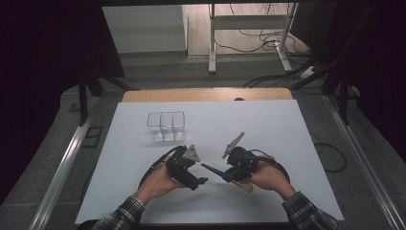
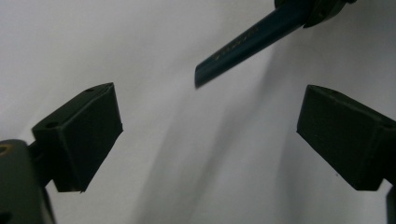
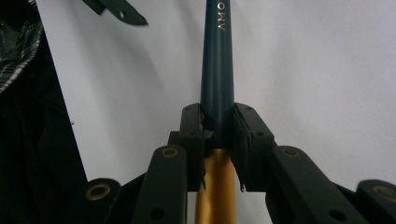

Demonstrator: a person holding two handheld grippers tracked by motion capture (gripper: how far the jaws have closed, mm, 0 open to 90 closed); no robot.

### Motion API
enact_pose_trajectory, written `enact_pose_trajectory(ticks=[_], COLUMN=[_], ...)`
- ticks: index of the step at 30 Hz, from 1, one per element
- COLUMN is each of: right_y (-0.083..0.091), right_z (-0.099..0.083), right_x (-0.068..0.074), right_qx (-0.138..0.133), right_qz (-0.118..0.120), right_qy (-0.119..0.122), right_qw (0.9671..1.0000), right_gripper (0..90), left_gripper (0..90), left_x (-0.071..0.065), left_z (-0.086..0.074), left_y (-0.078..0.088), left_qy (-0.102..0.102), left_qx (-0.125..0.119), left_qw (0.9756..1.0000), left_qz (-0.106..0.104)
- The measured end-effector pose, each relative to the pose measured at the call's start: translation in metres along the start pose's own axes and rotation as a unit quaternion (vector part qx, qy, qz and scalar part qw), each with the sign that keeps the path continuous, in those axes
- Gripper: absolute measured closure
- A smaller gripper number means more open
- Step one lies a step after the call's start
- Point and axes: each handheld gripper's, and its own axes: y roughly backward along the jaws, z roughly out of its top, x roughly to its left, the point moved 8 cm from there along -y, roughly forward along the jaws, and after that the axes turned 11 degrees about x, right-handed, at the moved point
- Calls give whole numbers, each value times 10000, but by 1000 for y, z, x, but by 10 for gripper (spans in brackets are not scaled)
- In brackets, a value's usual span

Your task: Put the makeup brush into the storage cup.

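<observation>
two grippers low over the white table [image 1: 287,143], right gripper [image 3: 217,128] clamped on a dark blue brush handle [image 3: 217,70], left gripper [image 2: 210,135] wide, nothing between, clear organizer [image 1: 166,125] well apart behind

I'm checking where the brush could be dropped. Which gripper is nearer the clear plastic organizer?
Left. The left gripper sits just below the clear organizer; the right gripper, clamping the brush, is farther off to its right.

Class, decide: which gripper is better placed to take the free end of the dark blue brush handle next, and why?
The left gripper: its fingers stand open and empty, facing the brush handle. The right gripper already clamps it.
</observation>
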Motion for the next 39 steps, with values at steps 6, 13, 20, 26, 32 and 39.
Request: enact_pose_trajectory(ticks=[6, 13, 20, 26, 32, 39], right_y=[-2, -5, -5, -6, -7, -9], right_z=[3, 4, 6, 5, 6, 7], right_x=[3, 6, 8, 9, 11, 13], right_qx=[51, 125, 142, 173, 186, 189], right_qz=[50, 127, 175, 214, 261, 275], right_qy=[73, 97, 127, 151, 168, 226], right_qw=[9999, 9998, 9997, 9995, 9993, 9992], right_gripper=[740, 740, 740, 739, 739, 736], left_gripper=[136, 209, 299, 369, 409, 552], left_x=[-4, -10, -16, -18, -21, -25], left_z=[6, 10, 13, 13, 13, 10], left_y=[-3, -6, -11, -14, -16, -17], left_qy=[-152, -355, -643, -797, -939, -1145], left_qx=[-32, -33, 73, 128, 159, 272], left_qw=[9999, 9993, 9978, 9964, 9950, 9928], left_qz=[18, 62, 125, 250, 309, 208])
